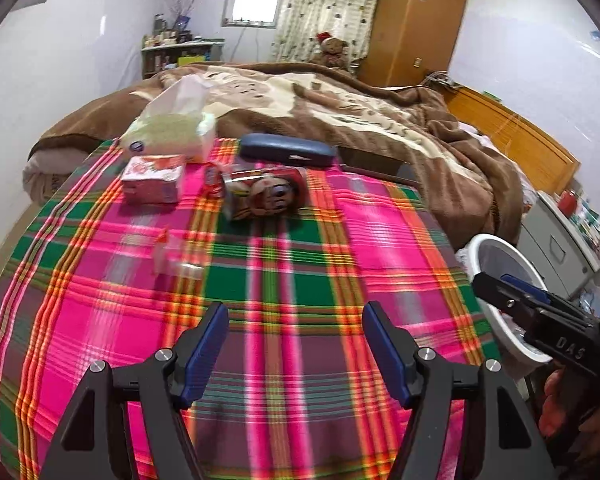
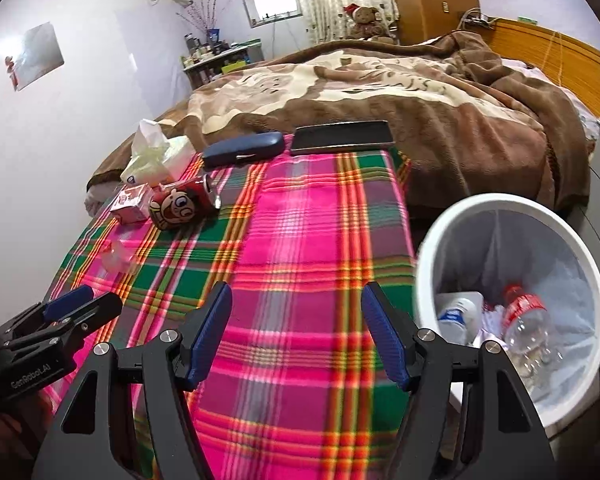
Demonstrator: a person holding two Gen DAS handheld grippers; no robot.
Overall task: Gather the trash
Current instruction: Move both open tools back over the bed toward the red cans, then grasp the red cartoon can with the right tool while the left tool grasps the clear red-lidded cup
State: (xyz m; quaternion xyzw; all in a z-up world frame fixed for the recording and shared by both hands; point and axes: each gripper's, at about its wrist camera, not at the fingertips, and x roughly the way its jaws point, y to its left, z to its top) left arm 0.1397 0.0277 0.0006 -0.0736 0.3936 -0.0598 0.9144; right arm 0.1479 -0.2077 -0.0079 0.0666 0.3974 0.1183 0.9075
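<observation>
Both the left gripper [image 1: 294, 350] and right gripper [image 2: 296, 334] are held wide and empty above the plaid cloth [image 2: 300, 240]; a red can [image 2: 182, 204] is seen far left, a white bin [image 2: 512, 300] right.

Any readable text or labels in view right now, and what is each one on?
"DAS": side of the right gripper.
"GenRobot.AI": body of the left gripper.
Too blurred to read: red can, pink carton, tissue pack logo, bottle labels in the bin.

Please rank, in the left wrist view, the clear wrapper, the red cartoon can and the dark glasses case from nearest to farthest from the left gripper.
From the left gripper:
1. Clear wrapper, ahead on the left.
2. Red cartoon can, centre, lying down.
3. Dark glasses case, at the plaid cloth's far edge.
</observation>
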